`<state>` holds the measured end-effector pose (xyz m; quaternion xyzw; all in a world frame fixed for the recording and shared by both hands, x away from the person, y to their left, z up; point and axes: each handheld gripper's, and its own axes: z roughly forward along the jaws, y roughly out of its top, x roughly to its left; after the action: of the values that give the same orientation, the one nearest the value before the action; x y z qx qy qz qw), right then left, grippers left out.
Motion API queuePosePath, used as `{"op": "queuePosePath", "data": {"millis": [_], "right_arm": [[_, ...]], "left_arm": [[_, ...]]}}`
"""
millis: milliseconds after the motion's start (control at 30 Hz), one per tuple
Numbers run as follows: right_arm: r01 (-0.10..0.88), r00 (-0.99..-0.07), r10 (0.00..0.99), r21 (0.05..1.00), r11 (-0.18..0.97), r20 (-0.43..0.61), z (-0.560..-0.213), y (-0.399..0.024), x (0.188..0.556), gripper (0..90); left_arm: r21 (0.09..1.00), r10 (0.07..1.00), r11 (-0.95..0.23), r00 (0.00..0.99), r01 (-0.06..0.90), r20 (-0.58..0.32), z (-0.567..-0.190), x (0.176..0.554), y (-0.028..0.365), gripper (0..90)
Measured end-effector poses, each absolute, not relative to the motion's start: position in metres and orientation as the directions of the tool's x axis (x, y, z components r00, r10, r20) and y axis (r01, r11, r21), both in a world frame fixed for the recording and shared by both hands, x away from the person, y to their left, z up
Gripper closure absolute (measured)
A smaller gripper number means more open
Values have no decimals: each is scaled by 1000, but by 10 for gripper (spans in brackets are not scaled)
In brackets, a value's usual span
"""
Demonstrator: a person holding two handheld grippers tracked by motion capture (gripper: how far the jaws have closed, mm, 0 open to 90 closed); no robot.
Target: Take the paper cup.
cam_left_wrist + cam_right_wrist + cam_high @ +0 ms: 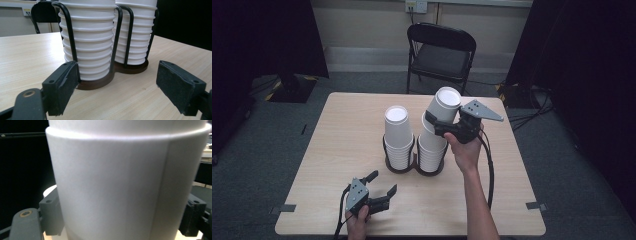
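- I'm working at a pale wood-grain table [342, 150] with rounded corners, standing on grey carpet.
- Behind it a black folding chair [440, 55] faces the table, and a wall socket [416, 6] sits on the light wall above it.
- Dark curtains close in the room on both sides, and cables trail over the floor at the right.
- Two bits of grey tape mark the table's near edge, one at each corner.
- Mid-table stands a black wire cup holder [401, 166] with two round brown bases side by side; from the left gripper view I see its thin black uprights hugging the cups [71, 30].
- The left stack of cups [398, 137] stands upright in its ring: white paper cups nested mouth down, their rolled rims making ridges down the side.
- The right stack [432, 150] sits in the other ring, just beside the first.
- My right gripper [437, 125] pinches the top cup [443, 107] of the right stack across its body; the cup is tilted away to the right and part-lifted off the stack.
- In the right gripper view its smooth white wall [120, 195] sits between both jaws, seam visible at the right.
- My left gripper [381, 184] rests low near the front edge, jaws spread wide with nothing between them, pointing at the holder.
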<state>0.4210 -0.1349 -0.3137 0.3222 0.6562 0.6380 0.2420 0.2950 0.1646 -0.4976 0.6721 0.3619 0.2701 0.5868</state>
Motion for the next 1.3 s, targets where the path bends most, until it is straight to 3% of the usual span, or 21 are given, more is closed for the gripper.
{"op": "queuePosePath", "data": {"millis": [833,1300], "right_arm": [[117,-656,742,990,-78,136,-306,-173,389,155],[160,-615,759,976,-148,215,-332,-196,360,156]], "left_arm": [[979,819,-41,568,199,-81,-497,297,163,189],[976,743,-24,657,214,-126,-489,302,157,192]]}}
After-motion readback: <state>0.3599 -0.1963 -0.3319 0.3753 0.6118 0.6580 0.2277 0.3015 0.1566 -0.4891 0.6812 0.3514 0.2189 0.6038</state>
